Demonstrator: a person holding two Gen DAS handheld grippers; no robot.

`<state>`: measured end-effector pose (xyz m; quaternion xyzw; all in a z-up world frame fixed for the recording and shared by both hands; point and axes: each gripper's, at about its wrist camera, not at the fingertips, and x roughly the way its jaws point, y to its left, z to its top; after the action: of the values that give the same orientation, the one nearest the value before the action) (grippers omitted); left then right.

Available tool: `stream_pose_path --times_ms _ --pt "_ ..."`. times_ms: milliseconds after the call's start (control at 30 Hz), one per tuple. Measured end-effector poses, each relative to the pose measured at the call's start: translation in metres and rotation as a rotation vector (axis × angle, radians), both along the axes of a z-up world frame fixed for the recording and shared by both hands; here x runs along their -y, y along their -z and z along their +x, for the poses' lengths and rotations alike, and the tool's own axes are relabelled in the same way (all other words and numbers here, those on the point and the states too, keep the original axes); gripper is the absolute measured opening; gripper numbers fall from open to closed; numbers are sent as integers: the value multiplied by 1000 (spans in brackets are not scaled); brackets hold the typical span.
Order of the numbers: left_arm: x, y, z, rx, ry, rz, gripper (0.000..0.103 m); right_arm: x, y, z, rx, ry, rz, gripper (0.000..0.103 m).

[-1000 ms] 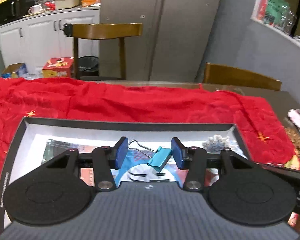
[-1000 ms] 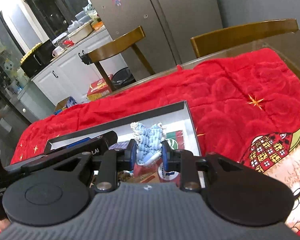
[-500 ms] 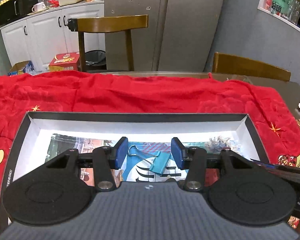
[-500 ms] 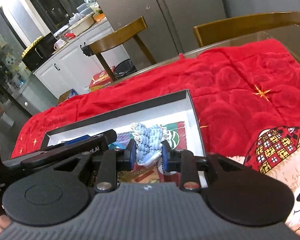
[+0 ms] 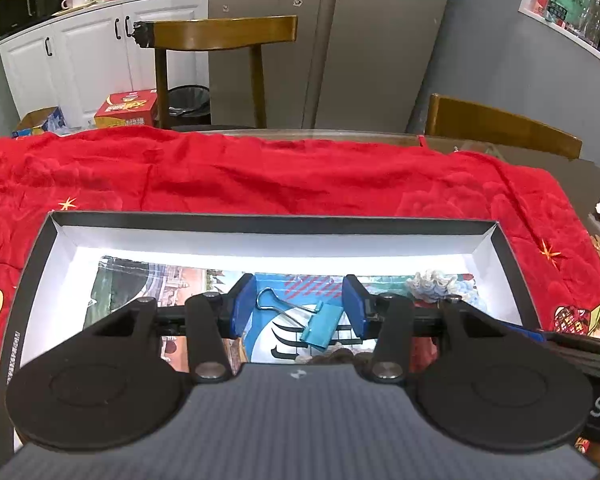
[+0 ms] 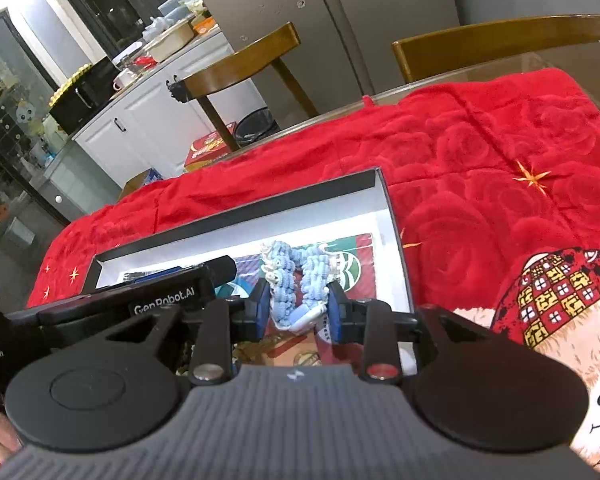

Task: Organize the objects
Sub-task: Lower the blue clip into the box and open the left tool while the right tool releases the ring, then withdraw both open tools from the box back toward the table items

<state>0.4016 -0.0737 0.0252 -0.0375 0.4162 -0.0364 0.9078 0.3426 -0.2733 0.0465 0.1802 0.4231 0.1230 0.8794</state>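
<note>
Crocheted blue toy [image 6: 296, 284] sits loosely between your right gripper [image 6: 298, 310], whose jaws have just been opening; lift clear toward twelve o'clock, leaving it inside the box [image 6: 396, 240].

clip [image 5: 321, 325]: smooth blue painted metal, bright wire handles
toy [image 6: 296, 280]: knitted yarn, nubbly, pale blue and white
box [image 5: 268, 222]: matt black card rim, white inside
cloth [image 5: 260, 176]: red plush under the box, embossed
chair [image 5: 220, 32]: glossy brown wood behind the box
</note>
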Motion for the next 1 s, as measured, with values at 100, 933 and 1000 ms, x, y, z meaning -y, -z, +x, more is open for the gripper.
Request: stream_pose_path --times_ms 100,933,1000 --pt "-2 -3 -1 4 4 0 55 -2 -1 -1 15 -23 -5 55" --pt "-34 -175 -180 501 -7 -71 79 42 -140 -138 334 9 202 88" --pt "-32 -184 -208 548 3 -68 81 43 -148 -157 382 19 166 95"
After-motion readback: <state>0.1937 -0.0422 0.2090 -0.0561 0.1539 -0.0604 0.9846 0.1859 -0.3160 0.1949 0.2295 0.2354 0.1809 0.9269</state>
